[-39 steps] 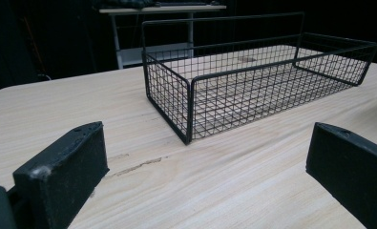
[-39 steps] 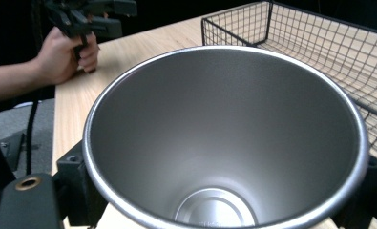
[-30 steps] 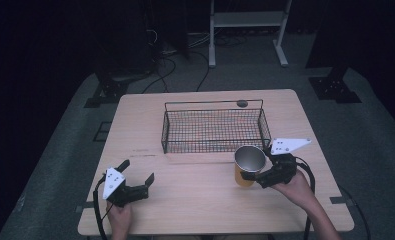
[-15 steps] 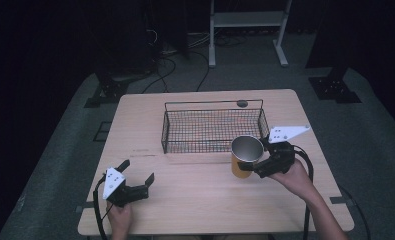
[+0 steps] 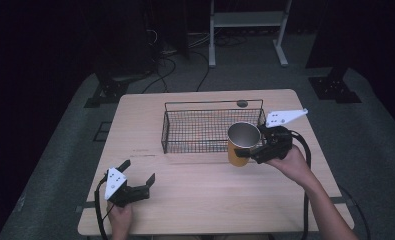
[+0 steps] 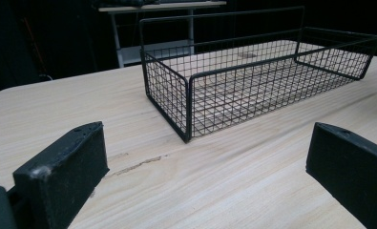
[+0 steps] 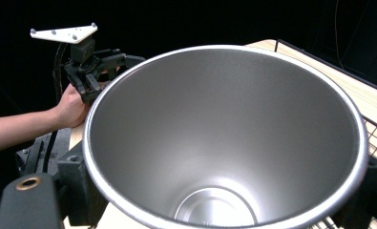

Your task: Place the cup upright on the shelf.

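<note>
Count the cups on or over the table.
1. A single metal cup with an orange outside, held by the right gripper just in front of the wire basket's right end. The basket looks empty.

Dark lab or studio, black curtains, lone wooden table (image 5: 145,125), metal stand (image 5: 245,22), floor cables (image 5: 170,55)

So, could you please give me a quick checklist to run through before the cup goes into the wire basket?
1. Right tool shut on the cup: ok.
2. Cup upright, mouth up: ok.
3. Cup interior empty, nothing to spill: ok.
4. Wire basket floor free of things: ok.
5. Cup bottom higher than the basket's near rim: cannot tell.
6. Left tool open, low over the table, apart from the basket: ok.
</note>
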A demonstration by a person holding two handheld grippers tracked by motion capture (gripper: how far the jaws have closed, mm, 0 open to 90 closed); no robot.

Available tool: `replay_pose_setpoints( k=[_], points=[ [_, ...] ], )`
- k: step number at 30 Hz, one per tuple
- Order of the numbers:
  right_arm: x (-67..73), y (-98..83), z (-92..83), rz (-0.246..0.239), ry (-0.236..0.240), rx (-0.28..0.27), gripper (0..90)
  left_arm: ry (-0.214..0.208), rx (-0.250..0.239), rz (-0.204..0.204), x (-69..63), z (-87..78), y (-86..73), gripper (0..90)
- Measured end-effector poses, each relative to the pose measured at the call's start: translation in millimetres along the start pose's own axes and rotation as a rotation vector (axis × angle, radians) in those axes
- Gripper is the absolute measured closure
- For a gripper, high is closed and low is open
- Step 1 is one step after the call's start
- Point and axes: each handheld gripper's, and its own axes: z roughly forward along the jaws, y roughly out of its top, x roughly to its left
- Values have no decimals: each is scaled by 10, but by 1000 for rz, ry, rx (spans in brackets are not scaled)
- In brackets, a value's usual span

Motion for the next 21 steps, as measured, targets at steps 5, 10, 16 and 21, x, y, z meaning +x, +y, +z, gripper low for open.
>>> replay_pose_setpoints(
  k=[5, 10, 16, 21],
  points=[
    [-42, 104, 23, -3, 4, 1, 129, 0, -3, -3, 6, -2, -1, 0],
    [-70, 192, 43, -12, 3, 5, 129, 0, -3, -3, 4, -1, -1, 0],
    [-116, 306, 84, -15, 4, 13, 129, -1, -2, -3, 3, 0, 0, 0],
    [-176, 398, 116, -11, 1, 11, 129, -1, -4, -5, 6, -2, -1, 0]
  ],
)
